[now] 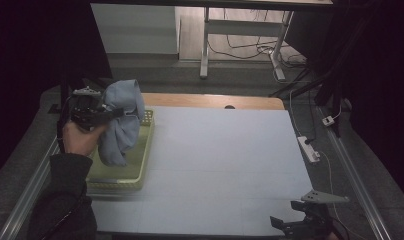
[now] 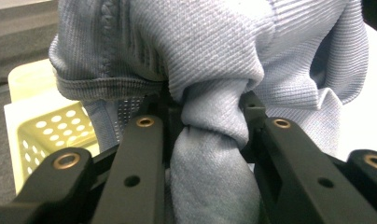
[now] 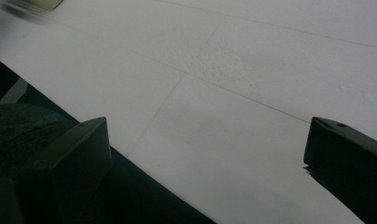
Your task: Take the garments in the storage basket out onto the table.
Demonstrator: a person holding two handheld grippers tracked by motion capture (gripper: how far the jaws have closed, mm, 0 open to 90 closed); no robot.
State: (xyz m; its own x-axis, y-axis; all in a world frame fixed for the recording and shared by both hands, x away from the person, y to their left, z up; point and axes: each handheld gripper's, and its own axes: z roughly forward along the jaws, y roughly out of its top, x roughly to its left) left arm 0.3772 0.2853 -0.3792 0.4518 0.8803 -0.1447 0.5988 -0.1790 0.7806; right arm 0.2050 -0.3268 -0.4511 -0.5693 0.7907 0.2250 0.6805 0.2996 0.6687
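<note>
A grey-blue knitted cloth [image 1: 121, 120] hangs bunched above a pale yellow perforated basket [image 1: 145, 160] at the table's left side. My left gripper [image 1: 110, 114] is shut on the cloth and holds it up over the basket. In the left gripper view the cloth [image 2: 214, 70] is pinched into a tight fold between the two black jaws, with the basket [image 2: 46, 130] behind at the left. My right gripper [image 1: 290, 225] rests low at the table's near right edge. In the right gripper view its jaws stand wide apart with bare white table [image 3: 233, 84] between them.
The white table top [image 1: 225, 160] stretches from the basket to the right edge. A wooden strip [image 1: 210, 101] runs along its far side. A power strip [image 1: 309, 148] with a cable lies off the right edge. Desk legs [image 1: 205, 45] stand behind.
</note>
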